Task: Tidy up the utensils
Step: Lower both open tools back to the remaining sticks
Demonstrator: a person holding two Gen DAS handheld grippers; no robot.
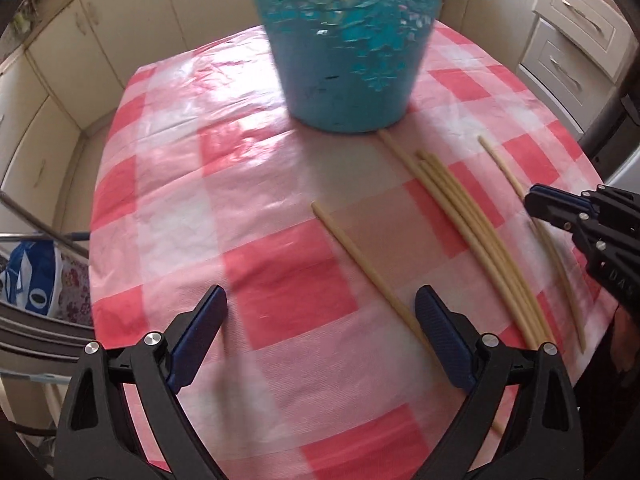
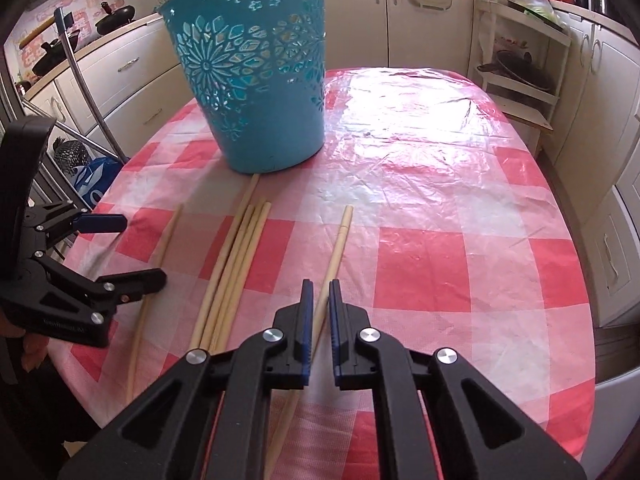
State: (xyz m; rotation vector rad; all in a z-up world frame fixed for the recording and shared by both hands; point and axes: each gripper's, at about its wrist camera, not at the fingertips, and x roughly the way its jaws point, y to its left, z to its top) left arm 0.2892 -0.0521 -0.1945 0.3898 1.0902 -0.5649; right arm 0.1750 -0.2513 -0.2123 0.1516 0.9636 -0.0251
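My right claw (image 2: 319, 300) is clamped on one pale wooden chopstick (image 2: 339, 242) lying flat on the red-checked tabletop (image 2: 440, 220), left claw (image 1: 320, 316) gaping empty — lifting by so thin a pinch, I risk it pivoting and missing the perforated turquoise plastic basket (image 2: 256, 72).

Glossy plastic checked tablecloth (image 2: 420, 184), matt pale wooden chopsticks (image 2: 236, 264), perforated turquoise plastic basket (image 2: 256, 80)

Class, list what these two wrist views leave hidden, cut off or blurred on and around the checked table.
- Teal basket: its rim is cut off by the left wrist view's top edge and its pattern is blurred; its contents are hidden by its wall in both views.
- Single chopstick: its near end is hidden under the right claw in the right wrist view.
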